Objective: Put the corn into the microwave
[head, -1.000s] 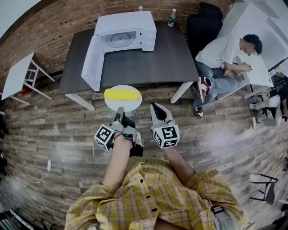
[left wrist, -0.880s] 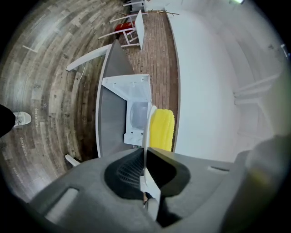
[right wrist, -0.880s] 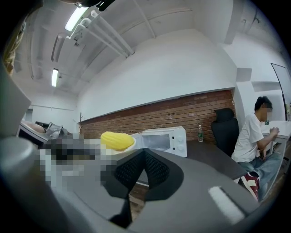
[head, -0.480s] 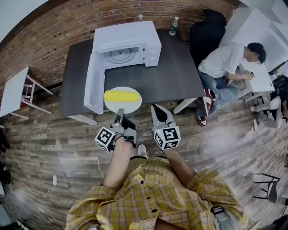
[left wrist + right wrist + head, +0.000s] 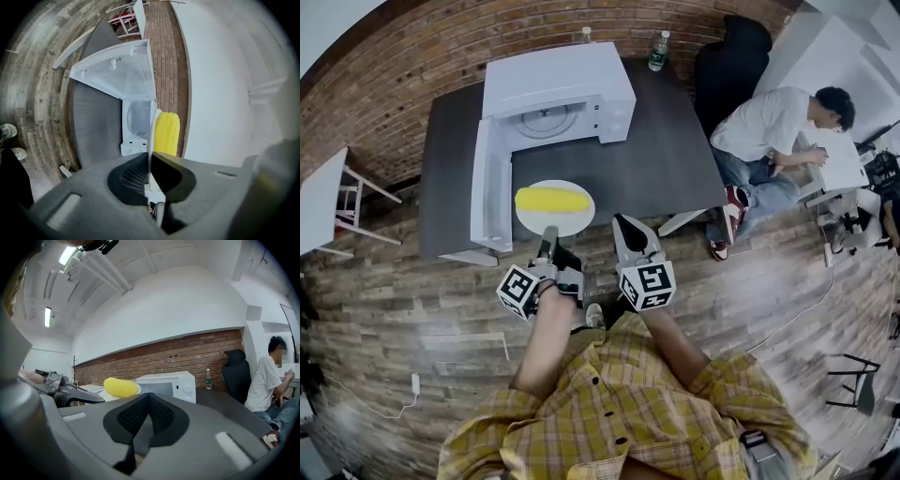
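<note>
Now the table [image 5: 666,141] and the open microwave [image 5: 562,75] sit much closer to both grippers than a second ago. The person has carried the load up to the table's edge, so what remains, I judge, is the reach into the cavity. The left gripper [image 5: 548,232] is clamped on the near rim of the white plate [image 5: 567,223]. The corn [image 5: 551,199] lies across that plate just beyond its jaws, with the microwave's mouth straight ahead. The right gripper [image 5: 623,225], jaws together on nothing, rides just beside the plate.
</note>
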{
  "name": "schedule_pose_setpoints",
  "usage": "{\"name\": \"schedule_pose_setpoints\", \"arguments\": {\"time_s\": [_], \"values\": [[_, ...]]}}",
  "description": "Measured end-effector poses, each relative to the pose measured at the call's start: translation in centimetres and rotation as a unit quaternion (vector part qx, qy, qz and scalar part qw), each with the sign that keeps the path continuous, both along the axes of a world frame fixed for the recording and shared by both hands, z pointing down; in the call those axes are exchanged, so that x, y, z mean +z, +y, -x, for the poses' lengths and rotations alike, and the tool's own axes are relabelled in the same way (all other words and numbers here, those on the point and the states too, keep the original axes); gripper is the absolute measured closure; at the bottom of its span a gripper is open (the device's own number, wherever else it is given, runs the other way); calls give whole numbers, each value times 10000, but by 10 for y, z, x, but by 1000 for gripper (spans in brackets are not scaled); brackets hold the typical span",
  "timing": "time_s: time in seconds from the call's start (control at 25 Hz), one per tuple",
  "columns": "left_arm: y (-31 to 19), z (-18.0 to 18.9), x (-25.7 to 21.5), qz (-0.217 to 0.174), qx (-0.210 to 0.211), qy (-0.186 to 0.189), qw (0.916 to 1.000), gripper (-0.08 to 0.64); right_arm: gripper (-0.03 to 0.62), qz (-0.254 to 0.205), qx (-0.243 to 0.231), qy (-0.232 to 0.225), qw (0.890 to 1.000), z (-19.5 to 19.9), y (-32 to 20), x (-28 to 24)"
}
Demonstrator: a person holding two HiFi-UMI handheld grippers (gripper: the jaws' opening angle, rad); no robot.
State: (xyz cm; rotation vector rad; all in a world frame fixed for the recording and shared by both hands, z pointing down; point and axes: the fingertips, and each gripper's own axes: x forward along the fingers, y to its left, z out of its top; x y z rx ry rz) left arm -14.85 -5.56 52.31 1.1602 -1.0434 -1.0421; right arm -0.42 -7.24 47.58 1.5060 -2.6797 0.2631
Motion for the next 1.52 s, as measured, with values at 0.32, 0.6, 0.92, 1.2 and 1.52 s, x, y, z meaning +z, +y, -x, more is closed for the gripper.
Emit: {"name": "schedule_pose_setpoints", "arguments": {"time_s": [0.32, 0.6, 0.92, 1.2, 1.52], "values": [[-35, -1, 8, 158, -202, 111, 9996, 545, 591, 53, -204, 5, 9998, 2, -40, 5], [-81, -8, 15, 279, -417, 135, 9987, 545, 590, 30, -437, -35, 9990, -3, -94, 2], [-117, -14, 19, 422, -664, 111, 9968, 545, 591, 81, -677, -81, 9976, -8, -140, 5], [-140, -19, 23, 404, -842, 138, 9955, 545, 591, 131, -820, -127, 9965, -13, -162, 10], [-163, -7, 37, 586, -841, 129, 9947, 545, 591, 240, -831, -121, 9962, -2, -184, 19]]}}
